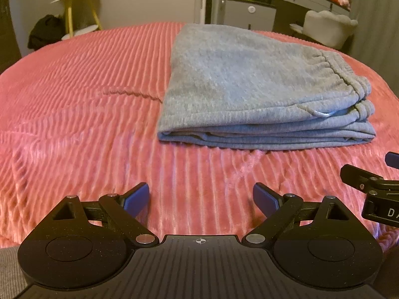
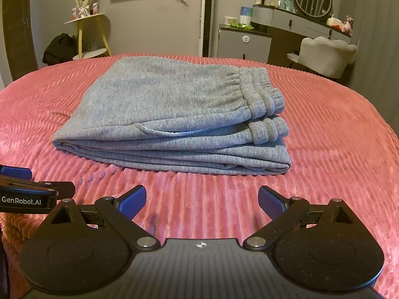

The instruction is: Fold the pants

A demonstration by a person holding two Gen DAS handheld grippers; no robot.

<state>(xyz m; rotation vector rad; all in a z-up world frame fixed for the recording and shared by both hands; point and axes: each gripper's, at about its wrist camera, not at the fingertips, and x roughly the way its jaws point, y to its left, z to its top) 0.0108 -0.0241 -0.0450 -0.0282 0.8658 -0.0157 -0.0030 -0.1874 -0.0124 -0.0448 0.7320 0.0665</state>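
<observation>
Folded grey pants (image 2: 172, 114) lie on the pink ribbed bedspread (image 2: 336, 134).

Grey pants (image 2: 172, 114) folded in layered stack on pink ribbed bedspread (image 2: 336, 137), waistband toward right. Right gripper (image 2: 202, 200) just short of stack, jaws spread wide, nothing between. Left gripper (image 2: 27, 189) part-visible at left edge, apart from pants.

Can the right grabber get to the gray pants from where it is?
Probably yes. The right gripper is open and points at the folded gray pants; only bare pink bedspread lies between. The left gripper sits off to its side, not in the way.
</observation>
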